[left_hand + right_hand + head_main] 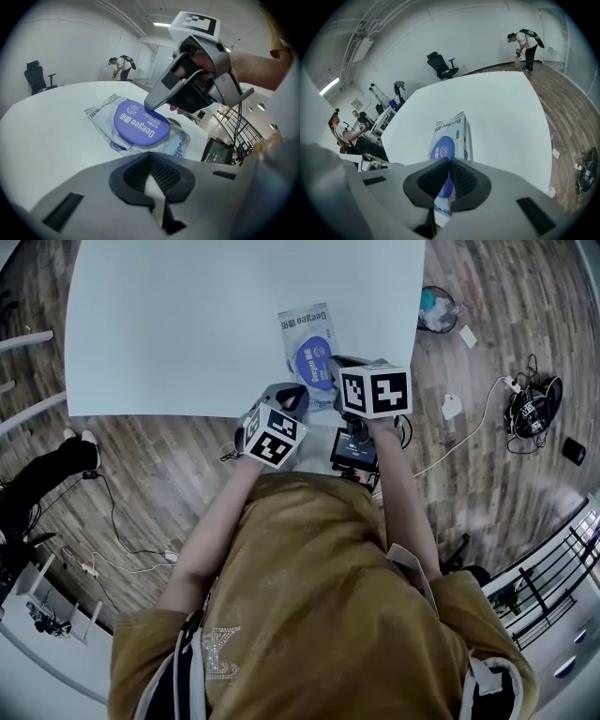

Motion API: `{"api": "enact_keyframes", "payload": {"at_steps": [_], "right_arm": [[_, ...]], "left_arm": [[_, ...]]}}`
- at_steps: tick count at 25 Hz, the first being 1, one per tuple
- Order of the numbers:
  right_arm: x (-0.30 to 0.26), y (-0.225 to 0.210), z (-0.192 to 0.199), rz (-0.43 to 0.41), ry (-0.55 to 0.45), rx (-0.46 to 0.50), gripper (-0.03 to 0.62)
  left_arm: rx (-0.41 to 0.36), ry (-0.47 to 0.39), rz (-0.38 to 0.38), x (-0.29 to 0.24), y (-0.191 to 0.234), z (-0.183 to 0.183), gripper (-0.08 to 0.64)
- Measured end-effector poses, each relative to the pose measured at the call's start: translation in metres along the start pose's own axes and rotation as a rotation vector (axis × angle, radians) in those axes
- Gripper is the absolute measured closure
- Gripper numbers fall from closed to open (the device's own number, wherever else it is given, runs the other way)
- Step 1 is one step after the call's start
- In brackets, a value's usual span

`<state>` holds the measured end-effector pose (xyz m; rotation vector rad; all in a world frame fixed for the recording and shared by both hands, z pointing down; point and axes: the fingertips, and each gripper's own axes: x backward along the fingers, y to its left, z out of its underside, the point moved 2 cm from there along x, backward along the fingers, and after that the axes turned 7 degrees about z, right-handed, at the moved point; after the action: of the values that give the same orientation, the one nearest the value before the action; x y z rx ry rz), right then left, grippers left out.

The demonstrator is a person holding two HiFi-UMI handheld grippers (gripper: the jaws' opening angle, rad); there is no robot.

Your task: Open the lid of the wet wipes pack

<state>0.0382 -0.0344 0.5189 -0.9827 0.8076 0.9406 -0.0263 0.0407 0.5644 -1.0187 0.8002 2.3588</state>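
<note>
**Both grippers at the Deeyeo wipes pack**

On the white tabletop lies the wet wipes pack, flat, close to the near edge. Its round blue lid is down and carries the white word "Deeyeo". The right gripper has its jaws together and its tip touches the far rim of the lid. The left gripper is closed too and holds nothing, near the pack.

One wet wipes pack, one lid, one table, and two grippers.
</note>
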Motion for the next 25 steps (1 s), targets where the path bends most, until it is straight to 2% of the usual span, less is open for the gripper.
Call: {"api": "enact_keyframes", "payload": {"at_steps": [10,25], "right_arm": [[0.006,0.012,-0.004,-0.117,-0.005,-0.066,0.574],[0.009,0.022,-0.003,-0.191,0.0,-0.073,0.577]], "left_arm": [[0.007,0.0,0.004,0.001,0.0,0.001,0.558],[0.005,0.014,0.005,-0.001,0.0,0.003,0.558]]}}
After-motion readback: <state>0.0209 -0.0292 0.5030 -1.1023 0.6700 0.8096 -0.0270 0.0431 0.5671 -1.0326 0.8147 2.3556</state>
